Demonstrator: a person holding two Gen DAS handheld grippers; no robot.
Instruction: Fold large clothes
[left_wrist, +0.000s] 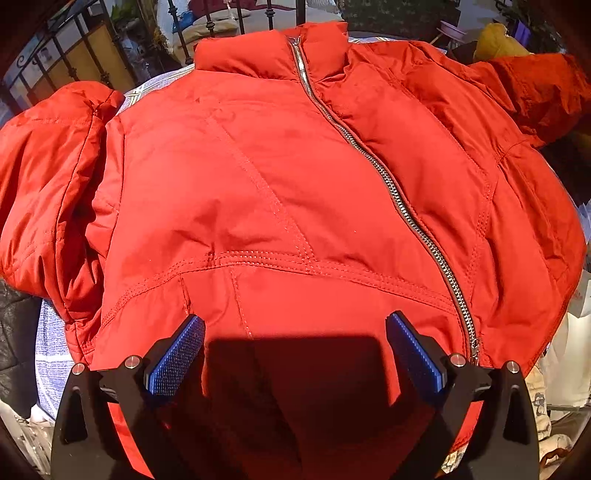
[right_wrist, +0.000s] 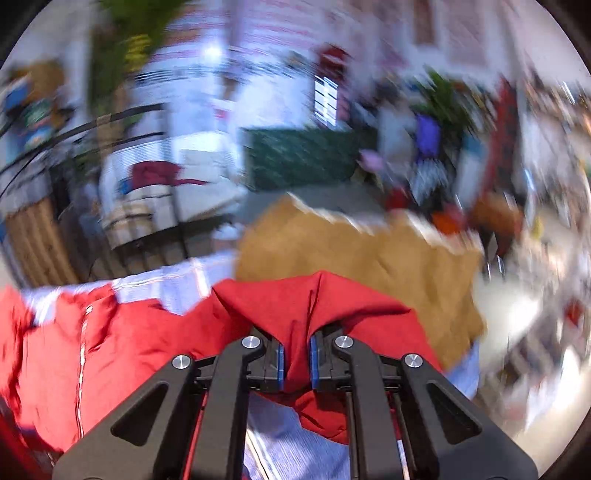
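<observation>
A red zip-front jacket (left_wrist: 277, 184) lies spread front-up on a table with a pale blue checked cloth (left_wrist: 51, 354), collar at the far side, zipper (left_wrist: 399, 199) closed. One sleeve (left_wrist: 44, 192) is bunched at the left, the other (left_wrist: 535, 92) runs off to the far right. My left gripper (left_wrist: 295, 350) is open and hovers above the jacket's hem, holding nothing. In the right wrist view my right gripper (right_wrist: 295, 363) is shut on a fold of the jacket's red fabric (right_wrist: 314, 306), lifted above the cloth. That view is motion-blurred.
A tan cloth (right_wrist: 369, 258) lies beyond the held fabric, and a mustard one (left_wrist: 498, 40) beyond the far sleeve. An iron railing (left_wrist: 74, 55) stands behind the table. A black garment (left_wrist: 14, 332) lies left and pale clothes (left_wrist: 565, 350) right.
</observation>
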